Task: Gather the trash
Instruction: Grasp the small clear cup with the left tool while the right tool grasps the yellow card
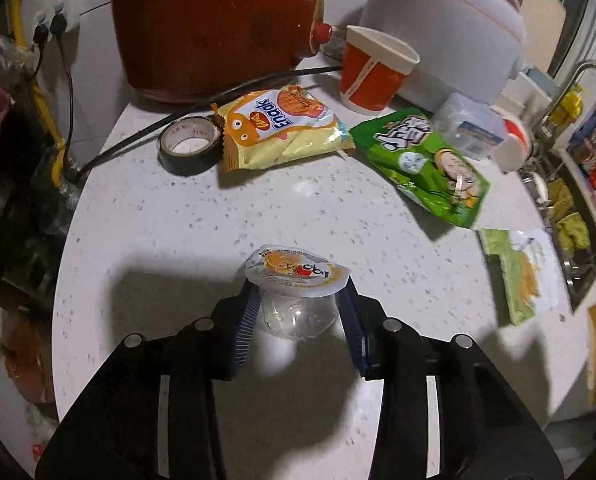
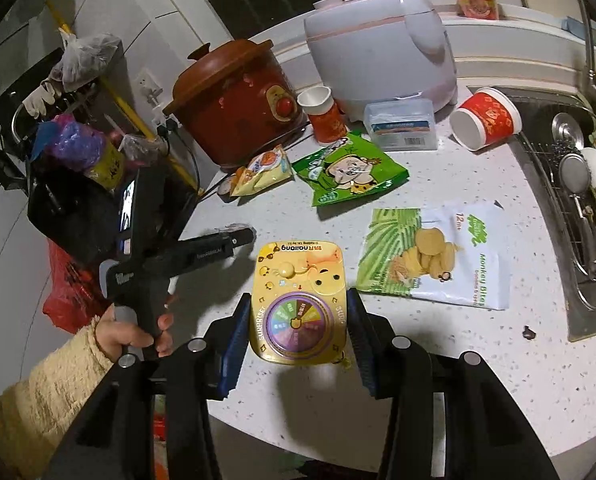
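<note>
Left gripper [image 1: 298,308]: both pads are pressed against the clear body of a jelly cup [image 1: 295,292], just under its foil lid; the cup appears raised off the white counter [image 1: 157,220], lid tilted toward 12 o'clock.

Right gripper [image 2: 298,320]: the pads pinch the 2 long edges of a yellow spinner card [image 2: 298,300], whose long axis runs 6 to 12 o'clock along the fingers.

Both tools are loaded; judgement: drop-off comes next, and no bin can be confirmed in view.

Remaining litter, seen from the right wrist camera: white snack pouch [image 2: 434,256] at 2 o'clock, just beside the card and nearer the right gripper; green packet [image 2: 350,168] at 12 o'clock; yellow packet [image 2: 263,170] at 11 o'clock, nearer the left.
</note>
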A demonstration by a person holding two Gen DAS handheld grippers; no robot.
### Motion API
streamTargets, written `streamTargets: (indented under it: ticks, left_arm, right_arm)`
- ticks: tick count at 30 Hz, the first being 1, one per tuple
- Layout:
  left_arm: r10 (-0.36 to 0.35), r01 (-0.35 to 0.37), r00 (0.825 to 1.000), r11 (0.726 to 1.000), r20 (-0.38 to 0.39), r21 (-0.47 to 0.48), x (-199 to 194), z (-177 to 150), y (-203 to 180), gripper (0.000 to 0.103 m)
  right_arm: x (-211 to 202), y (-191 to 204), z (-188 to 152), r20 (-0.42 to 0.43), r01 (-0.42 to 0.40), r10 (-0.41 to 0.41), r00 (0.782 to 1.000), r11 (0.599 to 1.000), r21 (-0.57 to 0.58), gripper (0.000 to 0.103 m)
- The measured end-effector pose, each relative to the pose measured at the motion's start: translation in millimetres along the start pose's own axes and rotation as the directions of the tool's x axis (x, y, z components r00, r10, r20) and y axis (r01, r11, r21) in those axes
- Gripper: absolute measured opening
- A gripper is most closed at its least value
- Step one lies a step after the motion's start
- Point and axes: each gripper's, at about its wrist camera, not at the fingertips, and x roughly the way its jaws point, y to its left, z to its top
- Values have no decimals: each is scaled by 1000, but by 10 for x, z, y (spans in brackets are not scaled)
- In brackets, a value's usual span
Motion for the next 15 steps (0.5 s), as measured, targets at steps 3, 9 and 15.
streamTargets:
  ticks: [3,9,15]
  left_arm:
    - [-51,50,998,999,35,21,-322,-170,5,39]
    - [-207,207,978,970,-13,130,-980,-814,-91,39]
    - [-277,314,937,935,-213,165,-1178,-1677,-263,39]
  right_arm:
    - [-16,84,5,-2,-23,23,1000,1000,-21,46]
    - [-189,263,-176,-45,-89,84,995,991,-99,46]
    - [-397,408,-772,-165,-91,51,985,966,-241,46]
